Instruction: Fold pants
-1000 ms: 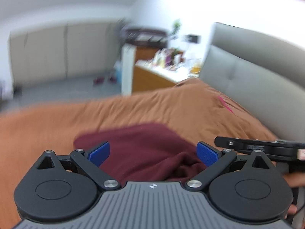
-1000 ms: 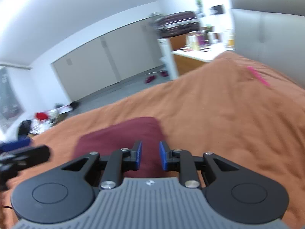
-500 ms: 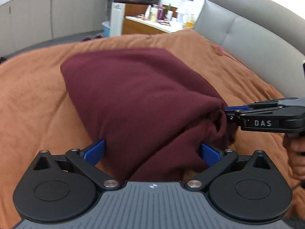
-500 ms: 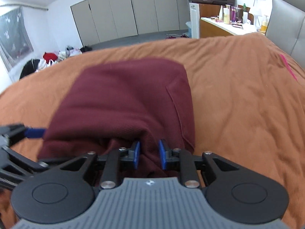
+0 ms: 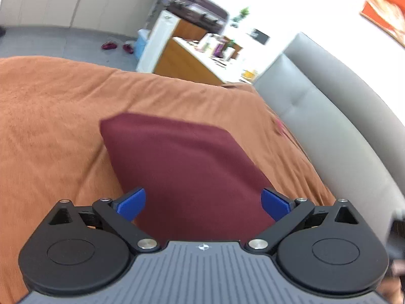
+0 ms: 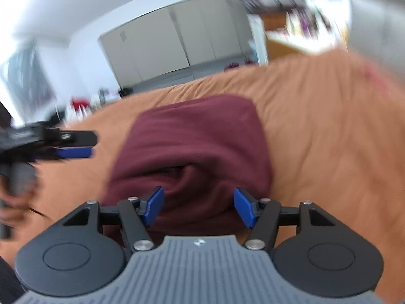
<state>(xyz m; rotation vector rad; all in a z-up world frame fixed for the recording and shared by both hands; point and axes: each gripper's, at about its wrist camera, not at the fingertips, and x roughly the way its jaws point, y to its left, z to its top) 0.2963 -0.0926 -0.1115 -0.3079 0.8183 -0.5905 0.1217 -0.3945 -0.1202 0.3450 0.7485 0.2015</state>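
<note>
Both grippers, left gripper point(image 5: 202, 204) and right gripper point(image 6: 198, 206), are hovering wide, empty, over folded pants point(image 5: 182, 167); fold probably finishing; next: smoothing the bundle.

Each of the 2 cameras looks forward, close over the pants point(image 5: 184, 167) point(image 6: 200, 147) on the orange blanket point(image 5: 50, 126) point(image 6: 329, 131); both views share them.

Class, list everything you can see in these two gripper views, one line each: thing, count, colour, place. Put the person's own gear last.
pants: one, maroon, folded on the bedspread.
bedspread: one, orange-brown, covering the bed.
headboard: one, grey, padded, right of the bed.
suitcase: one, dark purple, atop a white cabinet.
wardrobe doors: grey, far wall.
slippers: two, maroon, on the floor.
left gripper: black, blue jaws open above the pants.
right gripper: black, blue jaws open.
</note>
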